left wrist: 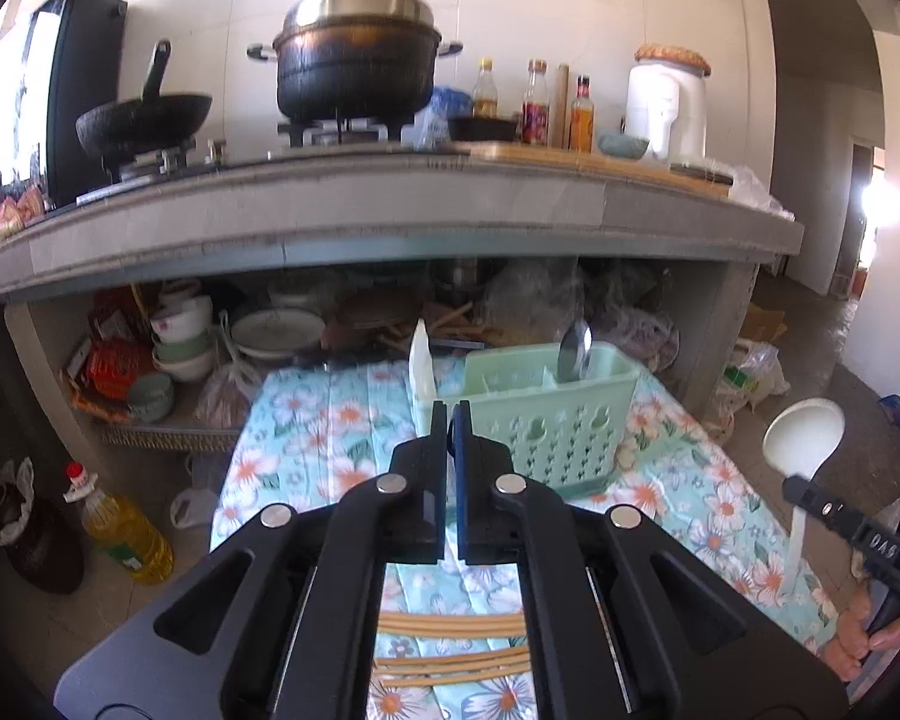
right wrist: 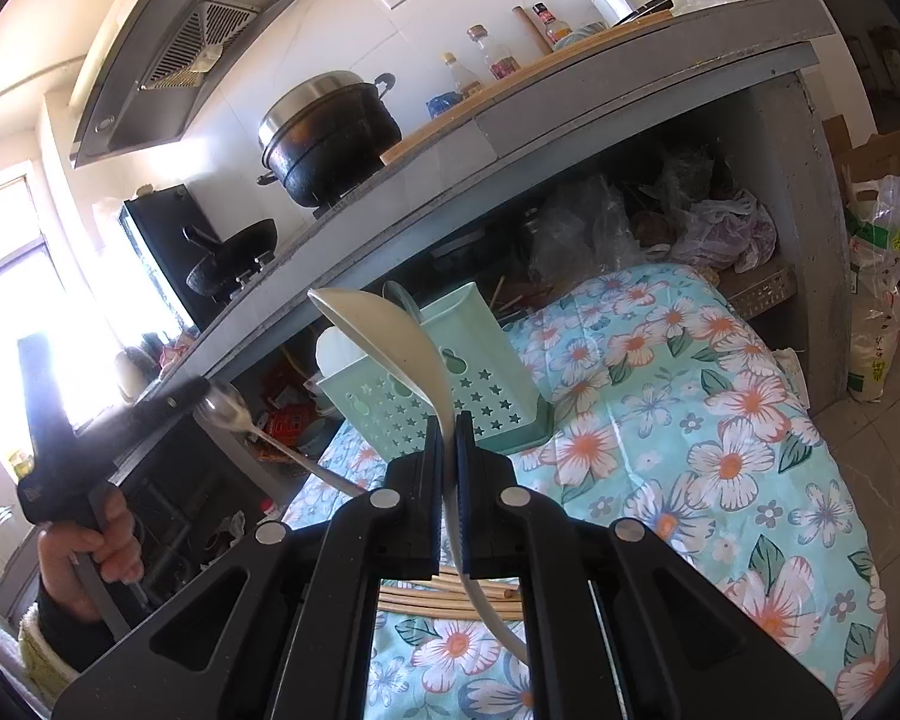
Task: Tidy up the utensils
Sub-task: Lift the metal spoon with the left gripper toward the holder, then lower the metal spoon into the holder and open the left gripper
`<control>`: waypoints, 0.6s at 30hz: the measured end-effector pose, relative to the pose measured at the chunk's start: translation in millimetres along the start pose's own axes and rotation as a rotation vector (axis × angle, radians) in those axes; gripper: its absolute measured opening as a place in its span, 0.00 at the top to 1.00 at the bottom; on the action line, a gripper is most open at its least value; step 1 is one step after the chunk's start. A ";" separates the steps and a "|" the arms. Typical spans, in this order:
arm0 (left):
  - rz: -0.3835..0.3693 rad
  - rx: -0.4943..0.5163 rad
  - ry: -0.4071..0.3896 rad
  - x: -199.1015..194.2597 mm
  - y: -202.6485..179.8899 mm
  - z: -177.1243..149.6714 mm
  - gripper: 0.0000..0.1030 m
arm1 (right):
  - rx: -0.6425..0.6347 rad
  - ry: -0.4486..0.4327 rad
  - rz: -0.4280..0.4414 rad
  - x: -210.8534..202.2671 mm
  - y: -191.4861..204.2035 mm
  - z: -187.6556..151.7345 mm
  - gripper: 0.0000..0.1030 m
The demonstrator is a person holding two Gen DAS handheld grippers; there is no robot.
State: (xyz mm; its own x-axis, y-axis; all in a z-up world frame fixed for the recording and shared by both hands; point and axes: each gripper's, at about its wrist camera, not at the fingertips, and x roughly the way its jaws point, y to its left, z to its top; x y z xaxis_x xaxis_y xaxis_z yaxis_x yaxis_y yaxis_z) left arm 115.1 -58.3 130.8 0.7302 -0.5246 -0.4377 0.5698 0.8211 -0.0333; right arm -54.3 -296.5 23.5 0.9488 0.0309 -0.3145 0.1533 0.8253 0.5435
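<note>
Behind everything runs a grey kitchen surface (left wrist: 390, 210) carrying a black pot (left wrist: 354, 72) and a wok (left wrist: 144, 120). Below and in front of it lies a floral cloth (right wrist: 690, 420). A mint-green utensil basket (left wrist: 546, 414) stands on the far end of the cloth. A metal spoon (left wrist: 573, 351) stands bowl-up in one of its compartments, and a white spatula (left wrist: 421, 363) rises at its left end. Bamboo chopsticks (left wrist: 450, 624) lie on the near part of the cloth, under both cameras.

The right claw (right wrist: 448, 420) is clamped narrow on the handle of a white ladle (right wrist: 378, 330). The ladle's bowl is raised in front of the basket, and its handle curves down between the fingers.

The left claw (left wrist: 449, 414) is closed tight, with nothing visible between its pads from its own camera. Seen from the right wrist, it is blurred and held in a person's hand (right wrist: 90, 546). There a second metal spoon (right wrist: 228, 411) shows just beside its tip, the handle slanting down towards the cloth. Whether the claw touches that spoon cannot be told.
</note>
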 end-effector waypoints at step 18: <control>0.106 0.088 -0.176 26.5 0.4 94.1 1.00 | 0.010 0.000 0.005 1.8 -1.2 0.5 0.96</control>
State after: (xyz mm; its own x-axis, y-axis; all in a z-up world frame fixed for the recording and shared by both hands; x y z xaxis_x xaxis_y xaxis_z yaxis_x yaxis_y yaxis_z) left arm 170.2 -93.1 203.8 0.8381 -0.4737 -0.2707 0.5112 0.8551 0.0867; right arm -52.7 -297.8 22.6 0.9496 0.0348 -0.3114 0.1513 0.8193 0.5530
